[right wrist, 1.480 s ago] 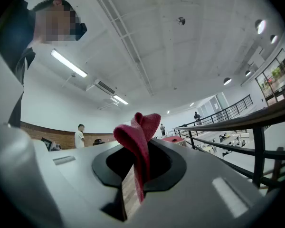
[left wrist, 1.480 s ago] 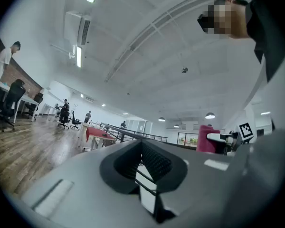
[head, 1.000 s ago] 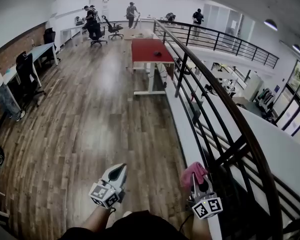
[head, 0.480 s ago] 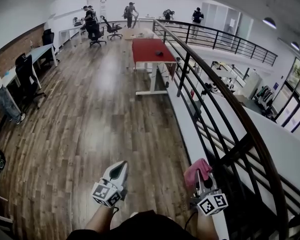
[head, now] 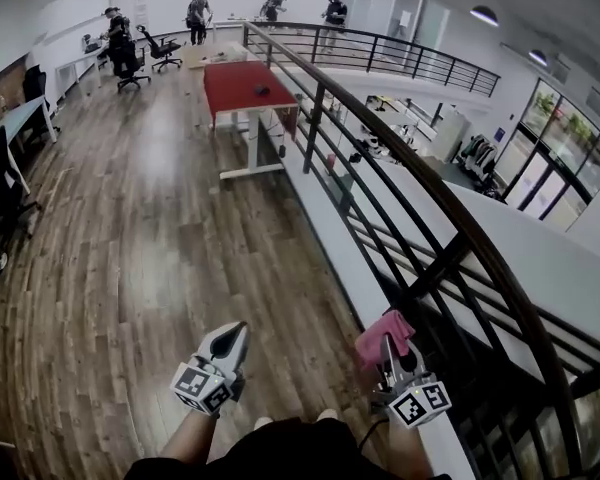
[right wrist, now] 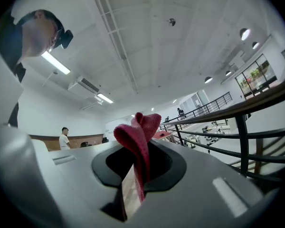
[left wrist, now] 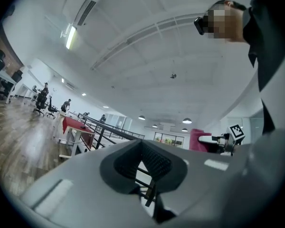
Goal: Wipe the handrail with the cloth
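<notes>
Over the last second the head view has swung toward the handrail, which now runs closer past the right tool. That tool stays pinched on the pink cloth, which is bunched below the handrail and not yet touching it. The left tool, pressed together and empty, hangs farther from the handrail. Wiping looks about to begin.

Handrail fences off 1 to 4 o'clock; wooden floor lies open from 9 to 12 o'clock
</notes>
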`<state>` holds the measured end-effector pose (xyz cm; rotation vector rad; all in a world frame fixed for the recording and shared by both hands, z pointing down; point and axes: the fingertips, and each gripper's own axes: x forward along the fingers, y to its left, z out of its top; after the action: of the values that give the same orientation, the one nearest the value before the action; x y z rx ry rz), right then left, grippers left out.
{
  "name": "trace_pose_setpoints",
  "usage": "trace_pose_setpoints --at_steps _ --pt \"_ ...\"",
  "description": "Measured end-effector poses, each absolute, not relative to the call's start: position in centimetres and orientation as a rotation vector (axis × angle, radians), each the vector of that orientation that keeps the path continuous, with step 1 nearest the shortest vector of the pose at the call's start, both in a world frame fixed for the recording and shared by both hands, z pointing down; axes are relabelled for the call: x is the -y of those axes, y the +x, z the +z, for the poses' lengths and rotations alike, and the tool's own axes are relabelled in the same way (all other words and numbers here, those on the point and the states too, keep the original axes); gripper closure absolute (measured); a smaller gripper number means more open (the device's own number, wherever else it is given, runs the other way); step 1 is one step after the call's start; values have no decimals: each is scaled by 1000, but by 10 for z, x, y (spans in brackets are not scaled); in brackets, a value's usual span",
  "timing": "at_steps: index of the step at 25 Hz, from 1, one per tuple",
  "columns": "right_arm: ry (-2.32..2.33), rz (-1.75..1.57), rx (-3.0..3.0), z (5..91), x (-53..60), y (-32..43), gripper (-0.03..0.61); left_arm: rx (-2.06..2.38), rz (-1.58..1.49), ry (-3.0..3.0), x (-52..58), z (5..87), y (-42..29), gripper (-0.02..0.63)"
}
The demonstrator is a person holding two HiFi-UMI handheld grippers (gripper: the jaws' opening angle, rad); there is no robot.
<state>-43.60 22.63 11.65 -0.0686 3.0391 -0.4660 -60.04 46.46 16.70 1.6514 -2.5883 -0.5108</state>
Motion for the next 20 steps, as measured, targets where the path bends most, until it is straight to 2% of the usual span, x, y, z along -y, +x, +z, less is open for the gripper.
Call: trace_pose_setpoints --at_steps 12,20 --pt "-280 -465 -2967 109 -153 -409 526 2516 -567 1809 -388 140 -602 615" --pt "-274 -402 -2897 87 -90 -416 526 2455 -479 1941 -296 125 -586 615"
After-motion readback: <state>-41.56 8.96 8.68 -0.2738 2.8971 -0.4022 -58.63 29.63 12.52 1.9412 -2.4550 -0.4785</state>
